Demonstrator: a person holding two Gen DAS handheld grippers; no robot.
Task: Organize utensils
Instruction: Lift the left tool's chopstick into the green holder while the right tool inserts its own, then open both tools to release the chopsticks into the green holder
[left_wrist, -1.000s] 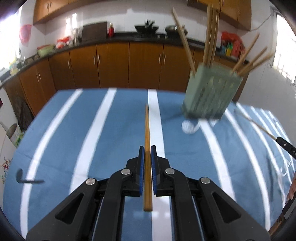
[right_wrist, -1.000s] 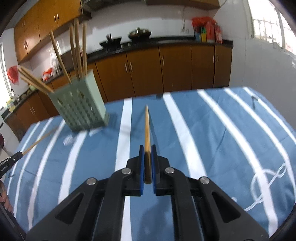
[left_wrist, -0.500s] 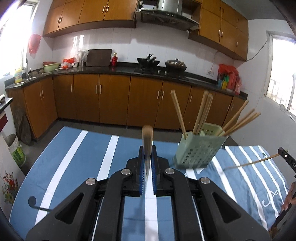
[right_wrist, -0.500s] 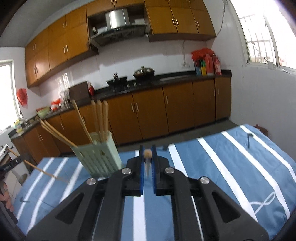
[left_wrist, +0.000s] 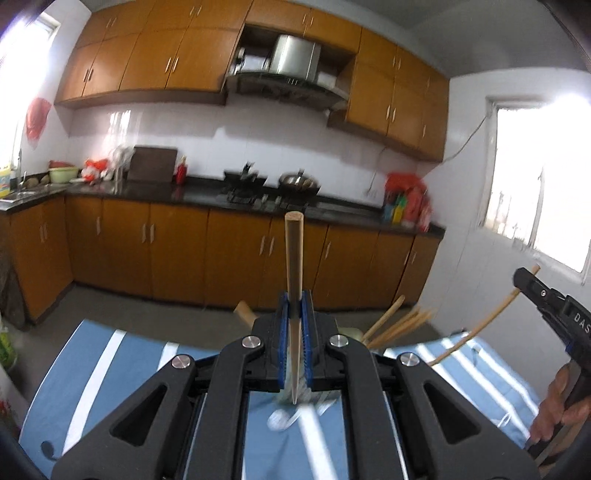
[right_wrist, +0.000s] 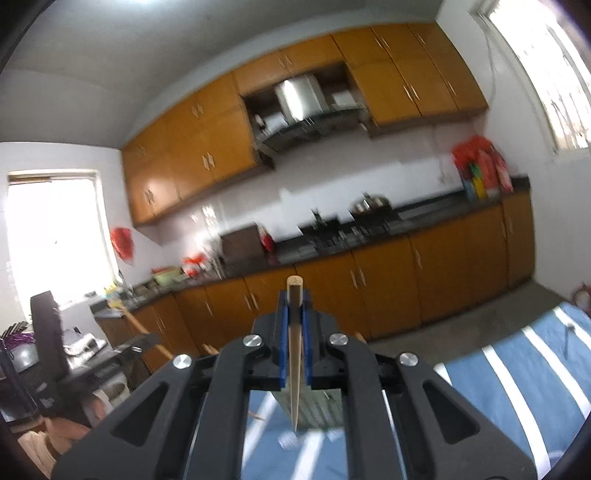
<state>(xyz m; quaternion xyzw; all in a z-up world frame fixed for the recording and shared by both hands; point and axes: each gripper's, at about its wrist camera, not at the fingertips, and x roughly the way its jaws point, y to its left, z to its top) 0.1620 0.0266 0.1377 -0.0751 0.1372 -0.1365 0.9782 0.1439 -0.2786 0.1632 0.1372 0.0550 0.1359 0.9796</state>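
My left gripper (left_wrist: 294, 299) is shut on a wooden chopstick (left_wrist: 294, 254), thick end up, thin tip pointing down. My right gripper (right_wrist: 294, 308) is shut on a second wooden chopstick (right_wrist: 294, 325), held the same way. The pale green utensil holder (right_wrist: 317, 408) stands on the striped cloth just below and behind the right gripper's fingers. In the left wrist view the holder is mostly hidden behind the gripper; several chopsticks (left_wrist: 397, 326) stick out of it. The right gripper (left_wrist: 554, 306) with its chopstick (left_wrist: 480, 326) shows at the right edge of that view.
The table wears a blue cloth with white stripes (left_wrist: 110, 362). A small dark hook-shaped object (left_wrist: 48, 448) lies at the cloth's left edge. Kitchen cabinets (left_wrist: 177, 251) and a dark counter with pans (left_wrist: 295, 181) stand behind the table. A person's hand (left_wrist: 561, 410) grips the right tool.
Both grippers have tilted upward and lifted with their chopsticks. The views swung from the table to the kitchen wall, and the holder has dropped below and behind the fingers.
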